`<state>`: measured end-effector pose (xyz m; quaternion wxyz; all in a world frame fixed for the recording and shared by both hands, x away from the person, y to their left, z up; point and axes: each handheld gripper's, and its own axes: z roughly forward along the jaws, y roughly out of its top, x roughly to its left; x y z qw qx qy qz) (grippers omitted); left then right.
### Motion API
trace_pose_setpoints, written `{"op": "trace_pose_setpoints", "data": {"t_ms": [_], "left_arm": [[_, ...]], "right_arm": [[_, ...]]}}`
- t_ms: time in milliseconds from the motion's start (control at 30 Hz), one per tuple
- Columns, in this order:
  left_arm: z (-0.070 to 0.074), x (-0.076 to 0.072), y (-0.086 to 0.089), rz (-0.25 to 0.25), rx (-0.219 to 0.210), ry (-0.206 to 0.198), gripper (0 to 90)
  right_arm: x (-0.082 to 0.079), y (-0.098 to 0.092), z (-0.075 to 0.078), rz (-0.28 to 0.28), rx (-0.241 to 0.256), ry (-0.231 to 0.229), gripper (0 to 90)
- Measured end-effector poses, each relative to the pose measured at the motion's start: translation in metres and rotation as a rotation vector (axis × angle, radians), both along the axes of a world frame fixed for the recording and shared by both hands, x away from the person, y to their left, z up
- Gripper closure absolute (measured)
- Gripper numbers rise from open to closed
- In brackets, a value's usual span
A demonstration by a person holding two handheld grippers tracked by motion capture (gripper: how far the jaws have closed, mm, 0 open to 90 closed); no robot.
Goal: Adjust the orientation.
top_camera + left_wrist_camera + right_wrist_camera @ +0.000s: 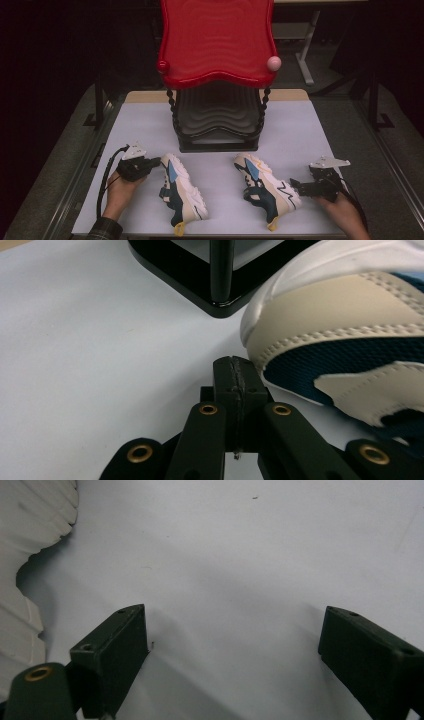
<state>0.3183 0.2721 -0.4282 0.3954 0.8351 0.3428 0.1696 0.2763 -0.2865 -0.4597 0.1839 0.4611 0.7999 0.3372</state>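
Currently we see a two-tier shoe rack (pixel 217 100) at the far middle of the worktop (pixel 290 135): red wavy top tray (pixel 217 40), black lower shelf (pixel 217 117), beaded black posts. Both tiers hold nothing. Rack's black base corner and one post (pixel 221 270) also show in the left gripper view.

No brand marks or readable writing on shoes, rack or grippers at this resolution.

Two sneakers lie on the worktop in front of the rack, well apart from each other, toes toward the rack, heels toward us. Left sneaker (pixel 182 192): white and cream, navy panels, light-blue patch near the toe, yellow heel tab. Right sneaker (pixel 267 190): same colours, black zigzag line on the side.

Left tongs (pixel 150 162) (pixel 235 380): we hold them in the left hand (pixel 120 192), jaws pressed fully together, nothing between them. Tips sit just beside the left sneaker's toe; in the left gripper view the cream toe cap and navy mesh (pixel 350 340) are right next to the tips; we cannot tell if they touch.

Right tongs (pixel 295 186) (pixel 232 640): held in the right hand (pixel 345 212), jaws spread wide, nothing held, bare worktop between them. They point at the right sneaker's heel end; its white ribbed sole (pixel 30 540) sits beside one jaw.
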Motion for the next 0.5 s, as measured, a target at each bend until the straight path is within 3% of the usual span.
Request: {"op": "trace_pose_setpoints", "data": {"t_ms": [300,367,500], "left_arm": [[-0.003,0.017,-0.011,-0.019,-0.013,0.006,90.0],[-0.002,0.023,-0.02,-0.025,-0.025,-0.001,90.0],[-0.002,0.029,-0.03,-0.038,-0.009,0.001,90.0]], "right_arm": [[0.0,0.0,0.0,0.0,0.0,0.001,11.5],[0.0,0.0,0.0,0.0,0.0,0.0,11.5],[0.0,0.0,0.0,0.0,0.0,0.0,11.5]]}}
